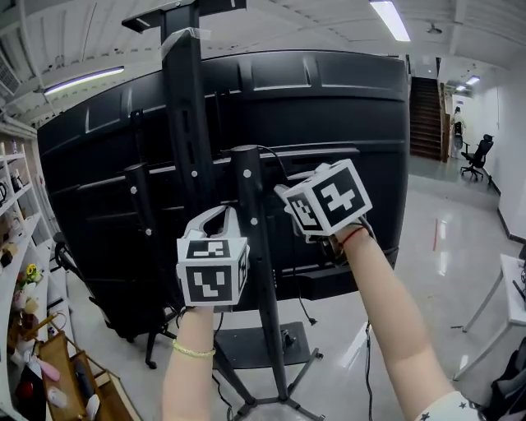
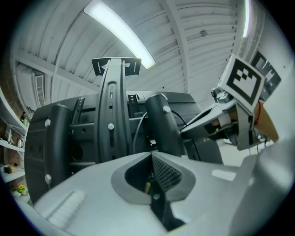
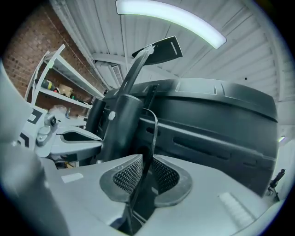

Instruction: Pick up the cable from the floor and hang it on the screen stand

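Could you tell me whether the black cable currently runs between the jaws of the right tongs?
Yes, in the right gripper view the cable runs up between the parted jaws of the right tongs.

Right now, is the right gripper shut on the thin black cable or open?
Open: the right gripper has its mesh pads standing apart, with the thin black cable running between them.

The screen stand (image 1: 249,189) looks matt metal, the floor (image 1: 444,271) glossy.

Bright ceiling tubes (image 1: 390,18), floor (image 1: 460,242) glare, fisheye edges
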Motion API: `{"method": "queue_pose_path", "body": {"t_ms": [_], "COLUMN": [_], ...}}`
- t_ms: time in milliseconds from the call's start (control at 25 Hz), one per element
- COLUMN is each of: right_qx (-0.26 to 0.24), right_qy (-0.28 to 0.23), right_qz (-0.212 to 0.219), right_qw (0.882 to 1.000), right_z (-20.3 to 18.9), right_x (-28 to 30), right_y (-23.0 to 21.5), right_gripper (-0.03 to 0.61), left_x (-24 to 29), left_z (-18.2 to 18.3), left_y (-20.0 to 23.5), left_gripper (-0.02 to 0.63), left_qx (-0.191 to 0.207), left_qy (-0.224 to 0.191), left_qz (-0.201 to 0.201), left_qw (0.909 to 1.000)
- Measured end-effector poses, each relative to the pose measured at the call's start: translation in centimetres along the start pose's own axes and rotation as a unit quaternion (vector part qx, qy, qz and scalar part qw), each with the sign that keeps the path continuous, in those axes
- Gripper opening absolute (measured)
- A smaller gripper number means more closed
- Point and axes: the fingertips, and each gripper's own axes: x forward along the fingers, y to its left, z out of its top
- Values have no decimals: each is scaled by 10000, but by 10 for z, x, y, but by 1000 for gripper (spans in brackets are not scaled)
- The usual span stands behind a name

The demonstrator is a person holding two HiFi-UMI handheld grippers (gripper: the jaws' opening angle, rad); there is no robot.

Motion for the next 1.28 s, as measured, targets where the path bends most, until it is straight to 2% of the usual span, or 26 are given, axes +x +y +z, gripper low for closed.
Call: {"method": "queue_pose_path", "body": {"t_ms": [160,280,360,480,640,720,960,1280], "right_qx": [-234,-169,8,193,506,774,1180,1338], "right_qy": [-192,-374,-583,-856,-860,-811,-551,-597], "right_qz": [-366,-437,-382,-215,-109,-10,184,207], "right_qw": [9989,9982,9976,9959,9949,9937,9913,9890], "right_z": [-49,-91,-118,-162,-220,-246,-295,-303], "right_x": [-11,-28,-40,-58,-78,-87,-111,-128], "right_y": [20,48,71,107,147,163,188,190], "right_gripper": [74,44,12,1,0,0,-2,-2], "left_x": [-23,-48,-67,-94,-128,-144,-180,-191], "left_z": [-49,-89,-120,-162,-210,-228,-257,-261], "left_y": [-23,-41,-56,-78,-110,-125,-154,-164], "left_gripper": [8,8,8,8,8,8,8,8], "left_qx": [-333,-611,-693,-886,-1355,-1395,-1174,-1268], "left_qy": [239,376,531,659,730,771,895,1079], "left_qz": [-147,-138,-105,7,16,24,47,62], "left_qw": [9991,9973,9961,9939,9881,9872,9890,9860]}}
